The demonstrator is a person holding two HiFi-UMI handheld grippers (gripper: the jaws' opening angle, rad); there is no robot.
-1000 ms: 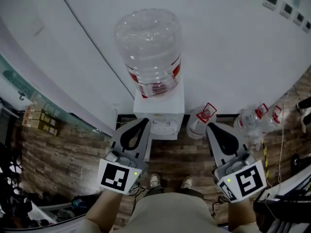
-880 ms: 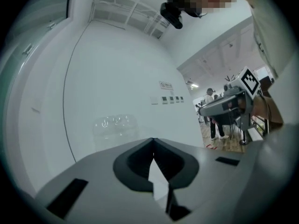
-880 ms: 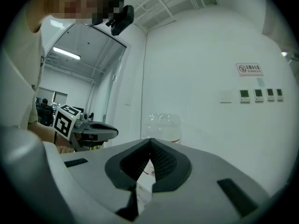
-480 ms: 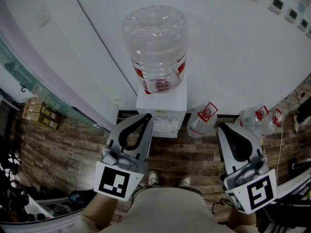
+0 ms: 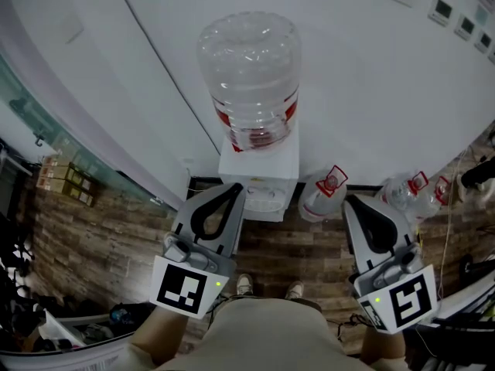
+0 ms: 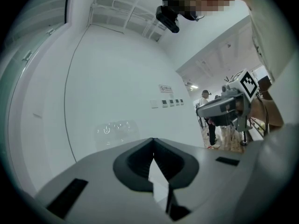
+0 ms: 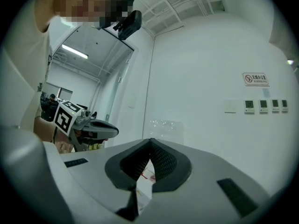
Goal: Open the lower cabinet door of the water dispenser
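Observation:
The white water dispenser point(image 5: 259, 165) stands against the wall with a big clear bottle point(image 5: 249, 76) on top. I see it from above, so its lower cabinet door is hidden. My left gripper point(image 5: 236, 188) is shut and empty, level in front of the dispenser's tap ledge point(image 5: 259, 200). My right gripper point(image 5: 349, 202) is shut too, to the right of the dispenser and apart from it. The left gripper view has its tips point(image 6: 153, 141) closed below the bottle point(image 6: 117, 129). The right gripper point(image 7: 150, 141) faces the bottle point(image 7: 163, 125), with the left gripper point(image 7: 100, 129) beside it.
Spare water bottles point(image 5: 325, 192) point(image 5: 406, 192) lie on the wooden floor right of the dispenser. Cardboard boxes point(image 5: 66, 184) sit by the glass wall at left. Wall switches point(image 5: 456, 18) are at the upper right. My shoes point(image 5: 247, 286) stand just before the dispenser.
Both grippers have risen a little and look larger than a second ago. Over the last half second they have kept still, jaws closed throughout.

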